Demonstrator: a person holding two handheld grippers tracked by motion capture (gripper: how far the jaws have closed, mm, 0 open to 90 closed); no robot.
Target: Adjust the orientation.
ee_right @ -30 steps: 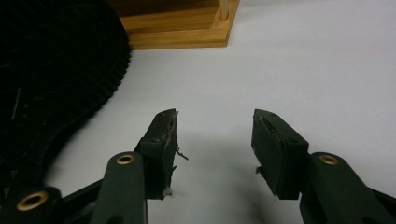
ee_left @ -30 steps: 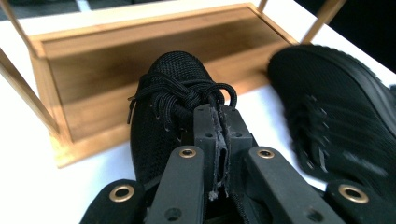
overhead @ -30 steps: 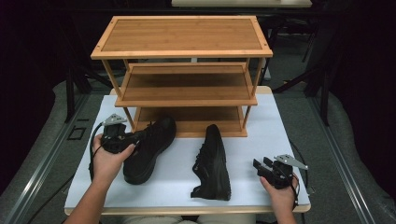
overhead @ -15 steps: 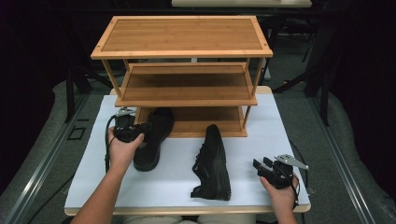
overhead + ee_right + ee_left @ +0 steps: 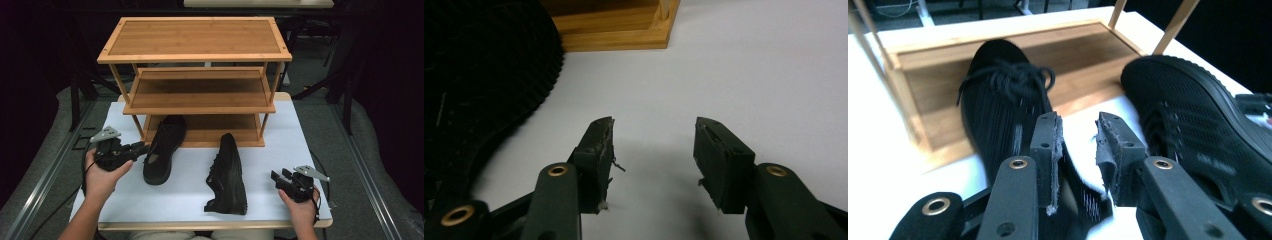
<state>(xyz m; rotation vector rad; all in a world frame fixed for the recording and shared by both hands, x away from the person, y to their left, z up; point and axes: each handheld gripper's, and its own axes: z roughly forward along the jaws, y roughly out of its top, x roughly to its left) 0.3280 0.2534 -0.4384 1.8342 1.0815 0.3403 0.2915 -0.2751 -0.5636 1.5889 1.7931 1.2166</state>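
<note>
Table (image 5: pixel 190 197): a white top is carrying a wooden rack and 2 black shoes.
Rack (image 5: pixel 196 37): it is standing at the far side of the table with 3 wooden shelves, all bare but for the toe on the bottom 1.
Left shoe (image 5: pixel 164 148): it is lying with its toe resting on the bottom shelf of the rack and its heel on the table; in the left gripper view (image 5: pixel 1003 107) its laces and toe are showing over the shelf board.
Right shoe (image 5: pixel 228 175): it is standing on the table in front of the rack, toe pointing at the rack and heel near the front edge, close beside the first shoe but apart from it.
Left gripper (image 5: pixel 141 148): the person's left hand (image 5: pixel 100 172) is holding it just beside the heel end of the left shoe; its jaws are standing apart with nothing between them, the shoe's collar lying just below them.
Right gripper (image 5: pixel 276 176): the right hand (image 5: pixel 300 205) is holding it low over the table to the right of the right shoe; its jaws are gaping wide with only white table between them, nothing gripped.
</note>
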